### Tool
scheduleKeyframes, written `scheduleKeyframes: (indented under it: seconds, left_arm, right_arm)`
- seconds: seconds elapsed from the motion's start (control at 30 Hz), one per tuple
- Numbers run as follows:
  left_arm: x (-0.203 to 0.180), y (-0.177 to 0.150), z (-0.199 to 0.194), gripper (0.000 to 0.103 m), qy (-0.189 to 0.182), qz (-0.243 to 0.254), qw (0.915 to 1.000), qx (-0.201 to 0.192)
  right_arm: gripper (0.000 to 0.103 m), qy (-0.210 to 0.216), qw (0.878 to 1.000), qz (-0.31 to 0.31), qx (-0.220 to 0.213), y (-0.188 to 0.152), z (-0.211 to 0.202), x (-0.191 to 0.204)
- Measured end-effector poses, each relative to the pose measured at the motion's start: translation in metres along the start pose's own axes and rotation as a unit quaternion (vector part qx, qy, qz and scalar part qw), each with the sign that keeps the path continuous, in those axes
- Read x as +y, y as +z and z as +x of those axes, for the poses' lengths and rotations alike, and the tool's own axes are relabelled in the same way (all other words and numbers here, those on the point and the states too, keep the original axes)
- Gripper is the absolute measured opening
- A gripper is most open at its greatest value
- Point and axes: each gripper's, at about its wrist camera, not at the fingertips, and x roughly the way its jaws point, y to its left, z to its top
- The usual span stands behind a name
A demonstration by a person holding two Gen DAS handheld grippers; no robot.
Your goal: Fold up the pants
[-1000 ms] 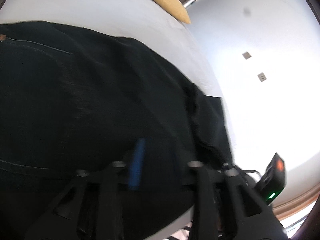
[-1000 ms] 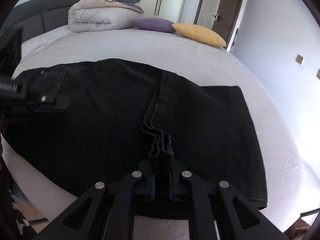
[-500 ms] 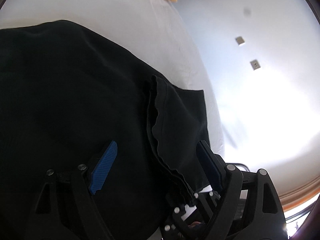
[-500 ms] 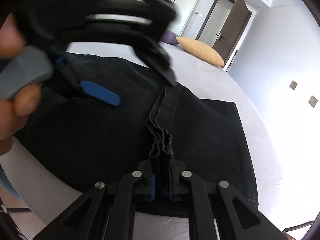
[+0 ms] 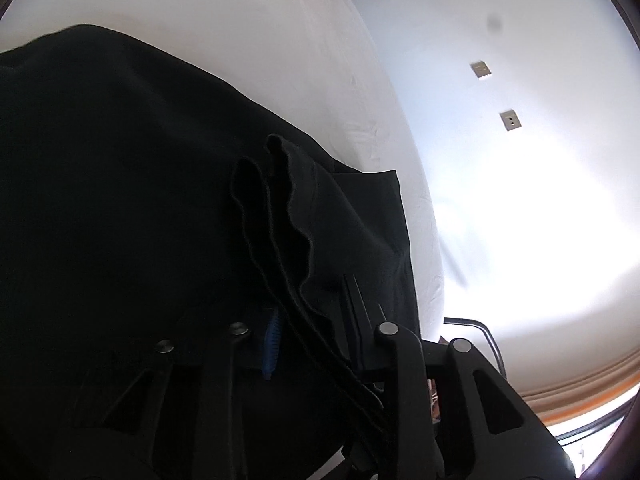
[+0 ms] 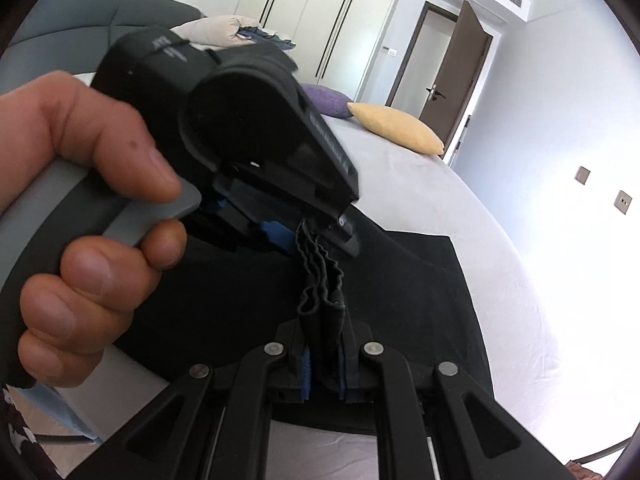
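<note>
On the bed (image 6: 460, 200) we saw the black pants (image 6: 420, 280) spread below the yellow pillow (image 6: 396, 128). Our right gripper (image 6: 323, 360) pinched their bunched hem; our left gripper (image 6: 308, 232) had clamped the same fold just beyond.

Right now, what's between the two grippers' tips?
In the right wrist view, a short bunched strip of the black pants' hem runs from the right gripper to the left gripper; nothing else lies between.
</note>
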Motion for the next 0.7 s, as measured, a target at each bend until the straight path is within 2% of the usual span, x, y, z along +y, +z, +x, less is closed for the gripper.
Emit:
scheduleKeyframes:
  seconds: [0.1,0.4,0.7]
  left_arm:
    - [0.002,0.002,-0.014,0.014,0.004,0.005,1.0,-0.005]
    - [0.018,0.009,-0.085,0.013,0.055,0.058,0.9966,-0.022]
    - [0.071,0.009,-0.154,0.013,0.085,0.04,0.9945,-0.044]
  right_arm:
    - [0.011,0.006,1.0,-0.015,0.002,-0.001,0.002,0.001]
    - [0.011,0.04,0.994,-0.098,-0.013,0.019,-0.009,0.044]
    - [0.011,0.087,0.983,-0.164,-0.014,0.031,0.003,0.084]
